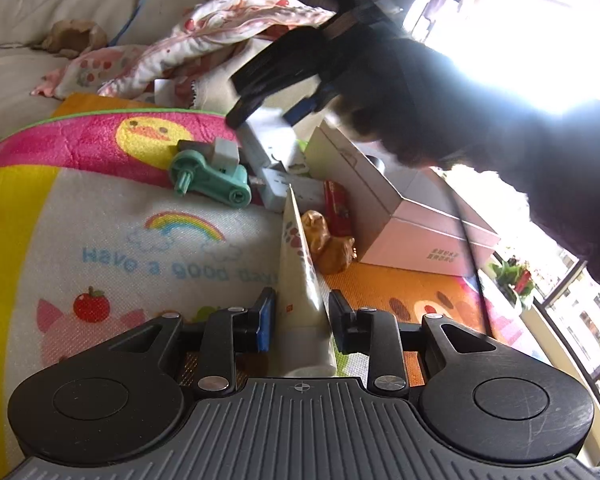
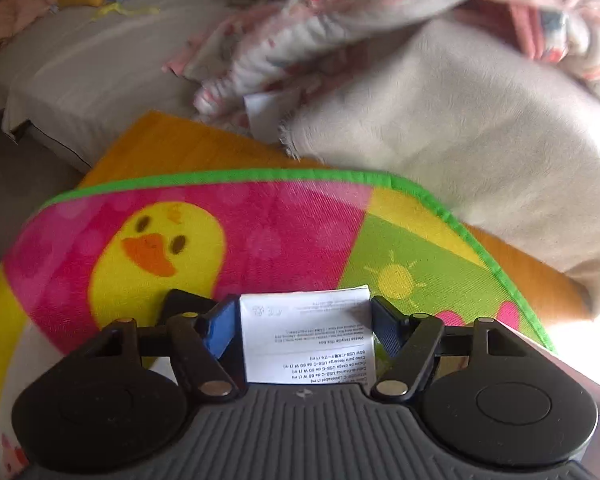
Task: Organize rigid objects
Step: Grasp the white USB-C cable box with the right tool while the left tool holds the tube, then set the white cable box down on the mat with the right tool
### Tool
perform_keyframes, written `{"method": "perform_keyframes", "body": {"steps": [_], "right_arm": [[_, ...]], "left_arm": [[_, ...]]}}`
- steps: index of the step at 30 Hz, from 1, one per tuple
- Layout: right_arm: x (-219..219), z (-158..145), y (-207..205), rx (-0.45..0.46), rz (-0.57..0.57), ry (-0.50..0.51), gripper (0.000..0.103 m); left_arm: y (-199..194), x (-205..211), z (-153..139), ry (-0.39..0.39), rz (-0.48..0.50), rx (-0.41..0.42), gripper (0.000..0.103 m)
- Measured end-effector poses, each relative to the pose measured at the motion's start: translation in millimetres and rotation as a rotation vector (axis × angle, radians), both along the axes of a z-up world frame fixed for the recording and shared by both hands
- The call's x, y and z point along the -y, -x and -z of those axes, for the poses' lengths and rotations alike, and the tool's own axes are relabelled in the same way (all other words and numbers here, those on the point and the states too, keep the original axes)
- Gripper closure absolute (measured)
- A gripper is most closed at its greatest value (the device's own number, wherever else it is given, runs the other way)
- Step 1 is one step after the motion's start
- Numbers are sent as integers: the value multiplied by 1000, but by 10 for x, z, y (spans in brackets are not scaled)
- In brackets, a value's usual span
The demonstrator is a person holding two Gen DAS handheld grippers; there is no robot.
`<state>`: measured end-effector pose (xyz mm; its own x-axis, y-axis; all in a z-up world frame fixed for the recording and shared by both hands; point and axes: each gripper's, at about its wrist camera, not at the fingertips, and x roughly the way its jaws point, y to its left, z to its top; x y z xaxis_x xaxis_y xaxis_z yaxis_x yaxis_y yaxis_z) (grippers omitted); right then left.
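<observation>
Clamping cream tube (image 1: 300, 280), left claw (image 1: 302, 316); crimped end points forward. Right claw (image 2: 302, 326) clamps white box (image 2: 306, 338).

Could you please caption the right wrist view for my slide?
Right gripper holds a small white cable box above a colourful duck-print play mat.

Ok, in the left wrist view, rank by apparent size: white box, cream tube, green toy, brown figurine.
1. White box
2. Cream tube, though it sits between the left fingers, so nearness inflates it
3. Green toy and brown figurine look alike; unranked.
</observation>
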<state>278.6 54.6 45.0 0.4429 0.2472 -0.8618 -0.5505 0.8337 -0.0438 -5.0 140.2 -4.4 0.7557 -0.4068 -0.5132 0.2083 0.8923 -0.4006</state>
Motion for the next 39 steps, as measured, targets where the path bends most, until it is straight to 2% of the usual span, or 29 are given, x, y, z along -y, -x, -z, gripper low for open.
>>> {"method": "perform_keyframes", "body": {"steps": [4,8,12,15,17,19,22,25,27,29,33,35,37,39], "right_arm": [[311,-446,551,52,-62,-117,34],[805,-851,1307,135,-126,-210,34],[1334,-988,1916,220,-126,-254,34],[1693,-838,2323,286,-112,-233,34],[1899,-652,2548,322,-84,-205,34],[2054,-439,2708,331,-50,-181,34],[2240,-117,2904,299,-23,-159,33],[2398,137,3052,244,-10,-176,32],[2490,266,3116,221,24,-197,23],[2541,361,3145,229,61,-199,18],[2583,500,3130,225,119,-224,9],[2581,542,3138,222,126,-248,0],[2539,553,3145,224,120,-235,0],[2533,540,3120,208,123,-237,0]], "left_arm": [[-6,63,-23,-46,-2,0,71],[20,233,-66,-147,-14,17,71],[104,505,-96,-247,33,38,66],[195,718,-88,-280,95,30,57],[274,867,-92,-341,125,42,52],[336,984,-100,-389,154,39,49],[400,1047,-123,-383,172,13,47],[363,982,-155,-376,101,-23,46],[318,909,-177,-407,29,-40,46],[288,819,-204,-443,-27,-53,48],[257,702,-201,-514,-67,-88,48],[251,657,-206,-491,-57,-93,50],[229,662,-217,-458,-31,-101,50],[187,701,-208,-421,-9,-106,44]]}}
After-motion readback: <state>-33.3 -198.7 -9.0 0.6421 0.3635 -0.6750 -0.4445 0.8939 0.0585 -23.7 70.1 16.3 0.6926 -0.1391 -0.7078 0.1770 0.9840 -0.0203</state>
